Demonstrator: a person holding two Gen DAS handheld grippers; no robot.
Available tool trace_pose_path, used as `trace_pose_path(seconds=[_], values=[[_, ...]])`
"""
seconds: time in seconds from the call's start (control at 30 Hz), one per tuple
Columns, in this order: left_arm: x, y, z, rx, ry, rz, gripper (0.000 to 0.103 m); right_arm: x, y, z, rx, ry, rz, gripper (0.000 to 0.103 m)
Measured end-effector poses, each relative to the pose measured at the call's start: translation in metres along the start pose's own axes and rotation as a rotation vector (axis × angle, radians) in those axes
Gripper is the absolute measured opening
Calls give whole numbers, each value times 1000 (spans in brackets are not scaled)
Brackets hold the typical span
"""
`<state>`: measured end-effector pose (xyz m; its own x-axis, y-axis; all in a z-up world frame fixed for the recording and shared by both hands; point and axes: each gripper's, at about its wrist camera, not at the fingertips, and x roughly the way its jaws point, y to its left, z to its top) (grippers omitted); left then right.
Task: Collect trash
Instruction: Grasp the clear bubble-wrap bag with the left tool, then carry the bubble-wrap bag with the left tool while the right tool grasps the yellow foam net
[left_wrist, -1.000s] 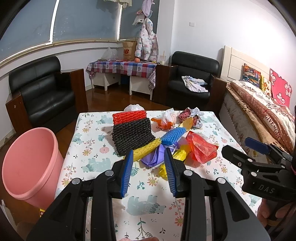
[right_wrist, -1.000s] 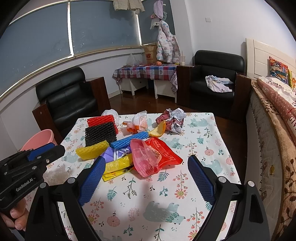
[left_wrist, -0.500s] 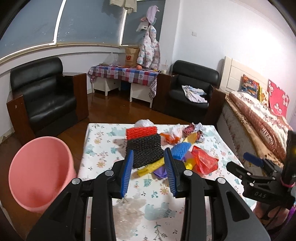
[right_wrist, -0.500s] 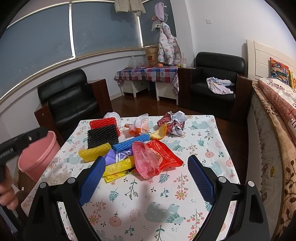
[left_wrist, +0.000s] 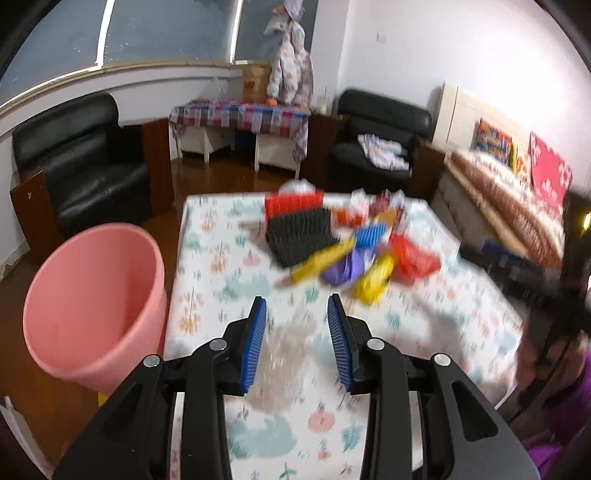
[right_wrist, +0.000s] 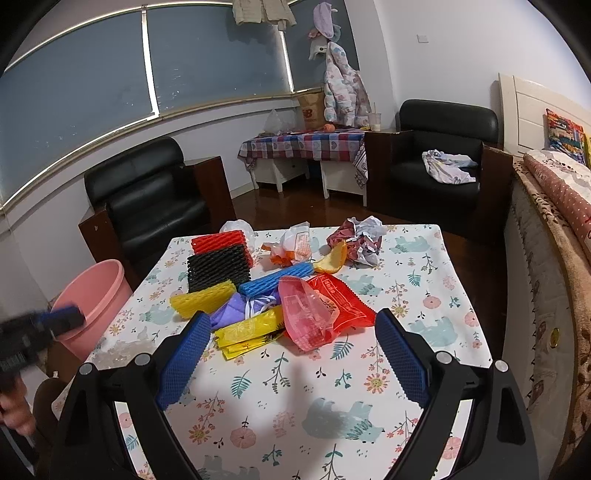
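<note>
A trash pile lies mid-table: red foam net (right_wrist: 218, 242), black foam net (right_wrist: 218, 267), yellow foam net (right_wrist: 203, 297), blue foam net (right_wrist: 275, 282), purple bag (right_wrist: 231, 308), yellow wrapper (right_wrist: 251, 330), pink clear bag (right_wrist: 306, 317), red packet (right_wrist: 343, 302) and crumpled paper (right_wrist: 358, 236). A clear crinkled plastic (right_wrist: 122, 349) lies alone at the table's near-left corner. My left gripper (left_wrist: 297, 343) hangs open over that plastic (left_wrist: 290, 345), nothing between its pads. My right gripper (right_wrist: 291, 354) stands wide open, short of the pile, with nothing in it.
A pink bucket (left_wrist: 92, 306) stands on the floor against the table's left side. The floral tablecloth (right_wrist: 424, 369) covers a small table. Black armchairs (right_wrist: 147, 192) stand behind, a bed (right_wrist: 554, 258) runs along the right. A hand shows at the lower left.
My left gripper has drawn back from the pile toward the near-left corner; the bucket now fills more of its view. The right gripper has stayed put.
</note>
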<state>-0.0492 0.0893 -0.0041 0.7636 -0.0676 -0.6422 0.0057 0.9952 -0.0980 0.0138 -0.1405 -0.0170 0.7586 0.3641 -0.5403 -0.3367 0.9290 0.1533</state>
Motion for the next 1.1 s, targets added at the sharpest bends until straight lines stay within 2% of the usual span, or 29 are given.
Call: trace_pose_path(seconds=[0.3,0.5,0.63,0.87,1.1], values=[[34,13,-29,34,126,72,35,0,-2,-1,19,10,13,89],[37,18,-29,38,141,48,37,8,5,0,10,27,43,89],[36,16,-29,76,164,27,37,16,13,2,4,47,74,89],[43,14,-25,146,200,-26,37,46,41,10,9,120,151,89],[43,24,-27,143,192,-93,34,78,72,9,24,217,234,88]])
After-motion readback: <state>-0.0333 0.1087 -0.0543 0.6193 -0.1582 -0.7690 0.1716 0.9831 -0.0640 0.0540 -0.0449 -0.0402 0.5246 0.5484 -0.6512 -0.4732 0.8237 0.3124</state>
